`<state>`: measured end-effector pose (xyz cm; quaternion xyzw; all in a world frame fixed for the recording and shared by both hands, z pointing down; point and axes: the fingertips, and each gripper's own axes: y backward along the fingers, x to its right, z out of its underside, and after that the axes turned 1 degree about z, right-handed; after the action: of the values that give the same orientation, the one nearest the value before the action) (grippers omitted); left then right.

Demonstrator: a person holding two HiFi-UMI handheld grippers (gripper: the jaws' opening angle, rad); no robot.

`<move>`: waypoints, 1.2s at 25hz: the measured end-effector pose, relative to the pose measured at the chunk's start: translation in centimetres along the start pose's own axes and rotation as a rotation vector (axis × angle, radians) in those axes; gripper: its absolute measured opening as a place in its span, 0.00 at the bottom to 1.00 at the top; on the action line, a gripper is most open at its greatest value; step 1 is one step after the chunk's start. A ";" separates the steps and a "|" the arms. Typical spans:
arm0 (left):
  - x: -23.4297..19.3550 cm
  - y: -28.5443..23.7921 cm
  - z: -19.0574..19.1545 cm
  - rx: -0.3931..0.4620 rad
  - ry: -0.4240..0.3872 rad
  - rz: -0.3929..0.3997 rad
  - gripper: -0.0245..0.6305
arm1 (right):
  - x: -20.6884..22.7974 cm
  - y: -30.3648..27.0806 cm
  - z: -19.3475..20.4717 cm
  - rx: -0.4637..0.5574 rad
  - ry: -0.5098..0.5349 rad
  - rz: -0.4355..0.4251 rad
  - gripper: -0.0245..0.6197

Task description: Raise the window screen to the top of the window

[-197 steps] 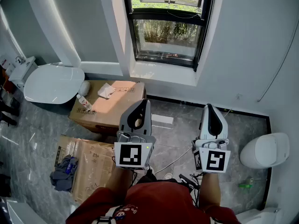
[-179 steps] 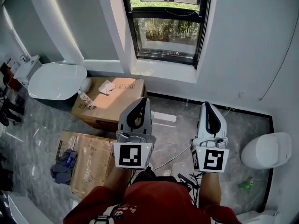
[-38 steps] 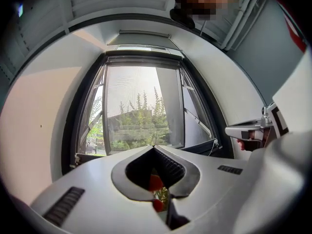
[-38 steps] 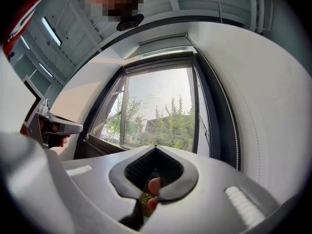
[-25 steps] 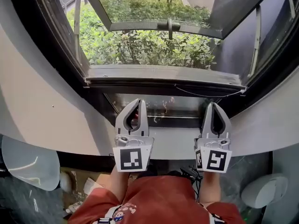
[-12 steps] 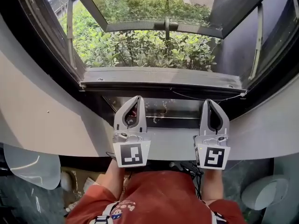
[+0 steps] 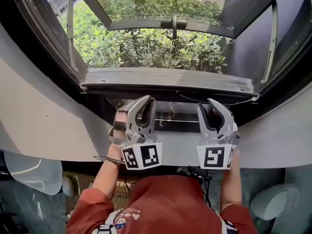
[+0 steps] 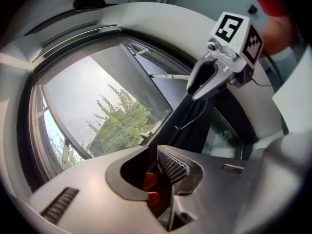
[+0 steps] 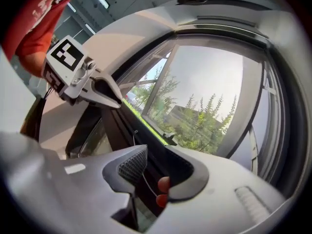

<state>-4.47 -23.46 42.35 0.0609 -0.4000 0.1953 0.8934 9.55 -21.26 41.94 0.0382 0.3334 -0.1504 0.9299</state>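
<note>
Left tongs [image 7: 146, 100] and right tongs [image 7: 212, 104] have just been opening; both stand spread, pinching nothing, well apart side by side. At their 12 o'clock the window screen [image 7: 146, 45] is down, its grey bottom rail [image 7: 165, 77] spanning the dark frame [image 7: 34, 52] from 9 to 3 o'clock.

Green shrubs [image 7: 146, 48], white toilet lid [image 7: 28, 172]

The window screen [image 7: 165, 43], a fine see-through mesh, is pulled down, its grey bottom bar [image 7: 165, 78] lying level across mid-frame.
</note>
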 end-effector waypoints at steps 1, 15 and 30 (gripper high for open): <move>0.3 -0.3 0.1 -0.009 -0.050 0.015 0.13 | -0.4 -0.4 0.4 -0.023 0.063 -0.023 0.23; 2.1 -3.2 2.5 -0.135 -0.529 0.125 0.22 | -1.6 -3.3 6.3 -0.293 0.609 -0.127 0.36; 2.2 -3.1 2.6 -0.095 -0.492 0.128 0.18 | -1.5 -3.3 6.0 -0.258 0.542 -0.166 0.36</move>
<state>-3.66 -26.29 45.86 0.0390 -0.6170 0.2119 0.7569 11.09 -25.00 47.63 -0.0690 0.5874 -0.1665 0.7890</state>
